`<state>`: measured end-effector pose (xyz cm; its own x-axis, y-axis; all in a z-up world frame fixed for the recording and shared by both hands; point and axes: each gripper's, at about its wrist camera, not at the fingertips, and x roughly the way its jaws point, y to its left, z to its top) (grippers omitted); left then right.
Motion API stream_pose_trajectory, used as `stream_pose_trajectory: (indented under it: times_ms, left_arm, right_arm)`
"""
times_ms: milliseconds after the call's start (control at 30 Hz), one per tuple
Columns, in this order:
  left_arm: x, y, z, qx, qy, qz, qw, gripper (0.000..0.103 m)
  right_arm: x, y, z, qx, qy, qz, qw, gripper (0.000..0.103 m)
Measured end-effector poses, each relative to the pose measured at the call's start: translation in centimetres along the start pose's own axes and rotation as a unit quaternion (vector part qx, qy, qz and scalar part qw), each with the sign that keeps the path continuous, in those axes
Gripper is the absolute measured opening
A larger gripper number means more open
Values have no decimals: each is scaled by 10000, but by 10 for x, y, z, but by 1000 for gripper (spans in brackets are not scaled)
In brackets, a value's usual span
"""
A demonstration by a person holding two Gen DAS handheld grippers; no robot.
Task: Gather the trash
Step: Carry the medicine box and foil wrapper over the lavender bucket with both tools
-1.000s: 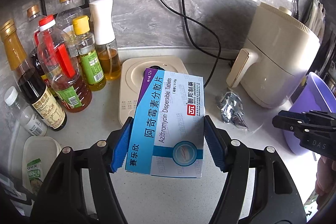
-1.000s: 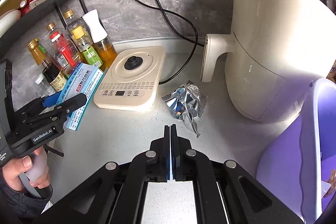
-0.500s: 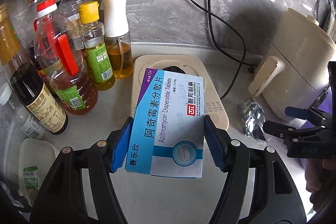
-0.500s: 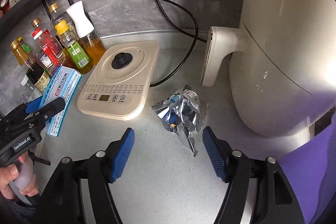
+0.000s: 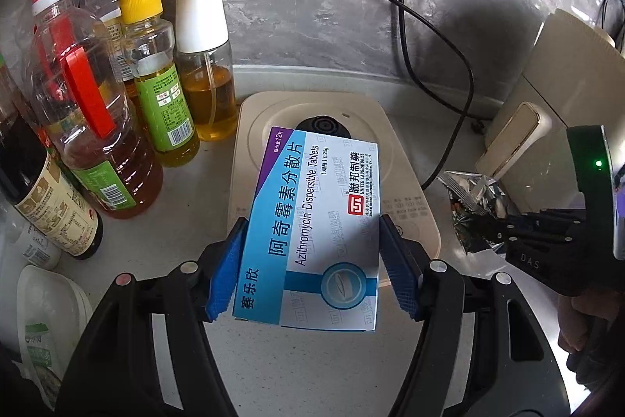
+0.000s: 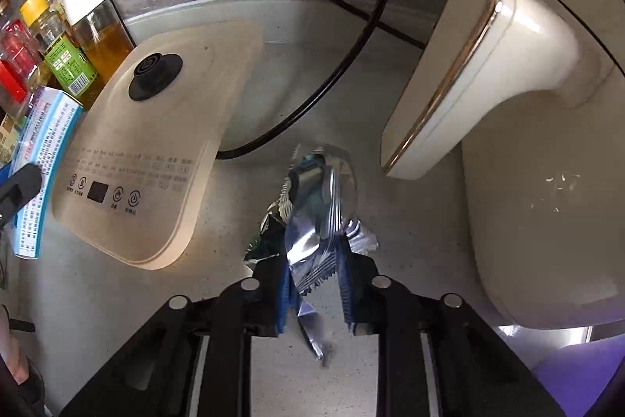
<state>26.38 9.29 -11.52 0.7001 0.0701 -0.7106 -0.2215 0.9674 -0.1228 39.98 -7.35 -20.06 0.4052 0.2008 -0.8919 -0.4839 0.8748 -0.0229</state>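
Crumpled foil wrapper (image 6: 312,221) on the counter (image 6: 117,299), long axis running straight ahead from the right gripper (image 6: 314,290), whose jaws are closing with the wrapper's near end between the blue pads (the nearer hand for this piece). Left gripper (image 5: 312,272) clamps a medicine box (image 5: 316,233) crosswise, held above the kettle base (image 5: 406,182), wrapper well off to its right.

A home kitchen — oil bottles (image 5: 105,127), an air fryer (image 6: 539,151), a stone-grey counter (image 5: 297,370).
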Motion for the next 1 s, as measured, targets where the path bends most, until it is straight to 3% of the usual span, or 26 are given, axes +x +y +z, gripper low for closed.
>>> stream_pose_trajectory:
  times_ms: [167, 467, 767, 1000]
  left_arm:
    - [-19, -7, -2, 61, -163, -68, 9998, 66]
    - [-74, -19, -10, 215, -539, -182, 9982, 66]
    - [-110, -26, -24, 183, -616, -346, 9973, 66]
    - [-134, -30, -28, 202, -814, -216, 9962, 66]
  right_arm:
    - [-20, -2, -8, 3, -157, 53, 9999, 6]
    - [-90, -3, -42, 185, -705, 259, 9970, 6]
    - [-148, 1, -72, 192, -1100, 307, 9933, 6]
    - [-194, 4, -84, 166, -1464, 384, 9883, 6]
